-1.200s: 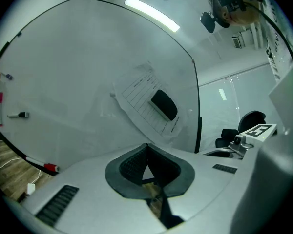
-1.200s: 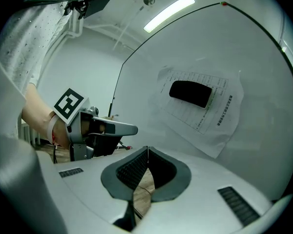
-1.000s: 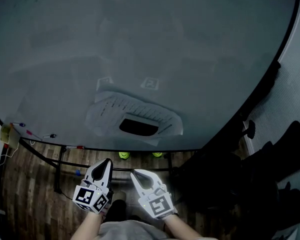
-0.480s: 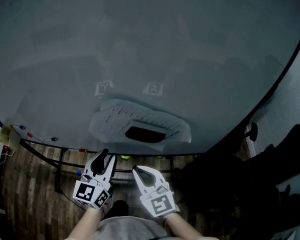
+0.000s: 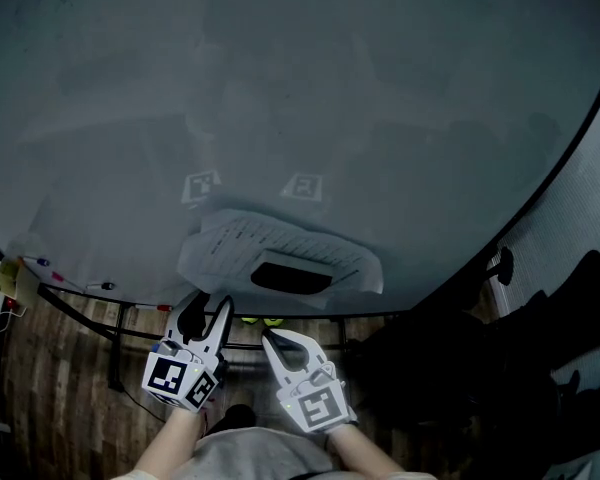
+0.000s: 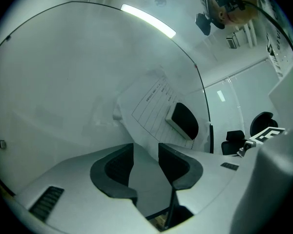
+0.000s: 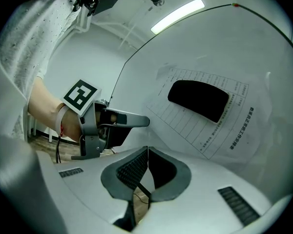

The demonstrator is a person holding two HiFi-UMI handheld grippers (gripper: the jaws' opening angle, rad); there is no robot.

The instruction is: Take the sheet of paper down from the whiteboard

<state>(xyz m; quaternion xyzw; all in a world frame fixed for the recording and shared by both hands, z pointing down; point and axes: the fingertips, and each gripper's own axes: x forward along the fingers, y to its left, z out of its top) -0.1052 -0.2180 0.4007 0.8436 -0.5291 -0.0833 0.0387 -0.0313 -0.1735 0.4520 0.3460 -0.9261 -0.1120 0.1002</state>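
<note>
A printed sheet of paper [image 5: 280, 240] hangs on the whiteboard [image 5: 300, 98], with a black eraser-like block [image 5: 290, 277] lying on its lower part. Both grippers are below the sheet and apart from it. My left gripper [image 5: 210, 306] has just been opening its jaws; in the left gripper view it [image 6: 145, 147] shows a clear gap with nothing in it, and the sheet [image 6: 154, 106] and block [image 6: 184, 121] are ahead. My right gripper [image 5: 272, 341] is shut on nothing [image 7: 147, 152]; the right gripper view shows the sheet [image 7: 210, 123] and block [image 7: 198, 97] beyond it.
Markers [image 5: 48, 264] lie on the board's ledge at the lower left, near a yellow item [image 5: 8, 278]. The board's dark frame [image 5: 130, 318] and green casters [image 5: 248, 320] stand over a wooden floor. Dark chairs [image 5: 540, 308] crowd the right.
The left gripper's jaws went from shut to open. Both grippers rose a little towards the bottom edge of the board.
</note>
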